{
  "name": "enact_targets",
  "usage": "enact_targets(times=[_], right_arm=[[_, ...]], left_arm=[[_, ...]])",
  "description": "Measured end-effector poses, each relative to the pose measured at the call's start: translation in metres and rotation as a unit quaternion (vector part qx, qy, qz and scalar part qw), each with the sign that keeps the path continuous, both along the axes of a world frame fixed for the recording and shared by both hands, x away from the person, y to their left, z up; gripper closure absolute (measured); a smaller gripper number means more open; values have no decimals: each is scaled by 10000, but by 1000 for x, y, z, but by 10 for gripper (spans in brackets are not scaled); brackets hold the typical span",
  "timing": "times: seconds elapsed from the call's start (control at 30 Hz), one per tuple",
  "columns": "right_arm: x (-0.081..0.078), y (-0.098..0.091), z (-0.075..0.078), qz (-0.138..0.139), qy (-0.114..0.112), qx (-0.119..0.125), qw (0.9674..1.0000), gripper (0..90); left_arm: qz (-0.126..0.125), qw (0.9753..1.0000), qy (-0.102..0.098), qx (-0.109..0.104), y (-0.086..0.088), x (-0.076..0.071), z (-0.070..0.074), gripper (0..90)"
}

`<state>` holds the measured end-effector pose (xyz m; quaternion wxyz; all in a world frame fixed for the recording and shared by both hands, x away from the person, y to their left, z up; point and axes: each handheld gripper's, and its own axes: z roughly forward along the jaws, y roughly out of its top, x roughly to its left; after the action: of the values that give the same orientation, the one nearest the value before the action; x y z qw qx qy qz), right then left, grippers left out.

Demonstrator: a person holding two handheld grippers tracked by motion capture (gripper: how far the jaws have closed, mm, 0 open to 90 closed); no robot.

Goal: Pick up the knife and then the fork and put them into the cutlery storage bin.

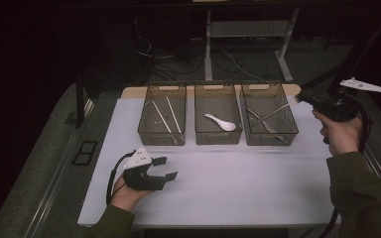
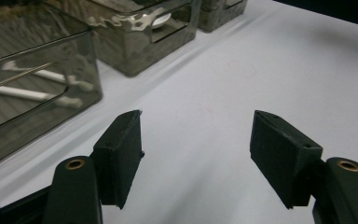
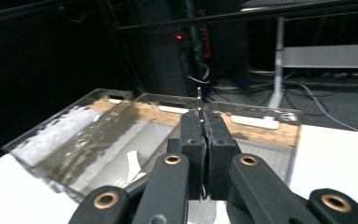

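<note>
- The left claw [image 1: 164, 167] sits low over the near left part of the white tabletop [image 1: 238, 183], released, with bare tabletop between its pads [image 2: 121, 154].
- No earlier picture is at hand to compare; in the left gripper view the pads stand well apart and touch nothing.
- Beyond it stand three clear bins in a row: the left bin [image 1: 161, 130] holds chopsticks [image 1: 166, 119], the middle bin [image 1: 217, 133] holds a white spoon [image 1: 220, 122].
- The right bin [image 1: 287, 124] holds another metal utensil [image 1: 265, 125] lying on its bottom.
- The right claw [image 1: 299, 99] is raised at the far right corner of the right bin, clenched on the end of a thin metal piece [image 1: 277, 110].
- That piece slants from the claw down into the right bin, its far end over the bin's middle.
- In the right gripper view its narrow edge [image 3: 199, 100] pokes up between the pressed pads, with the bins behind.
</note>
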<state>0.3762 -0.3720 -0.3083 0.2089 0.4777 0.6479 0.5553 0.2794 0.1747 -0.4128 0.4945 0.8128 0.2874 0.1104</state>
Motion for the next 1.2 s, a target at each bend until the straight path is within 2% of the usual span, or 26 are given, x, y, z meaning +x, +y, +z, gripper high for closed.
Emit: enact_targets(times=[0.23, 0.37, 0.5, 0.7, 0.73, 0.87, 0.9, 0.97, 1.03, 1.13, 1.2], right_arm=[[17, 2, -18, -144, 271, -445, 9985, 875], [29, 8, -28, -97, 458, -598, 9971, 874], [39, 16, -38, -29, 615, -757, 9952, 874], [56, 22, -53, 9, 855, -879, 9925, 871], [60, 22, -55, 19, 913, -791, 9927, 870], [72, 24, -60, -34, 947, -833, 9920, 850], [76, 25, -61, -68, 957, -915, 9912, 807], [82, 27, -62, -107, 960, -918, 9911, 678], [86, 26, -63, -162, 926, -959, 9909, 603], [89, 24, -63, -252, 887, -951, 9912, 499], [91, 22, -63, -278, 859, -952, 9914, 484]], left_arm=[[-4, 10000, -5, 70, 0, 2, -6, 235], [-58, 9999, 44, 109, -2, 2, -9, 189], [-116, 9998, 70, 118, -4, 2, -10, 185], [-173, 9997, 99, 133, -6, 2, -11, 186], [-169, 9997, 102, 130, -7, 2, -11, 186], [-177, 9997, 125, 147, -7, 2, -11, 186], [-186, 9996, 125, 151, -8, 3, -11, 186], [-196, 9996, 124, 146, -8, 3, -11, 186], [-201, 9996, 129, 147, -7, 3, -11, 186], [-197, 9996, 120, 131, -7, 3, -11, 185], [-198, 9997, 113, 134, -7, 3, -11, 185]])
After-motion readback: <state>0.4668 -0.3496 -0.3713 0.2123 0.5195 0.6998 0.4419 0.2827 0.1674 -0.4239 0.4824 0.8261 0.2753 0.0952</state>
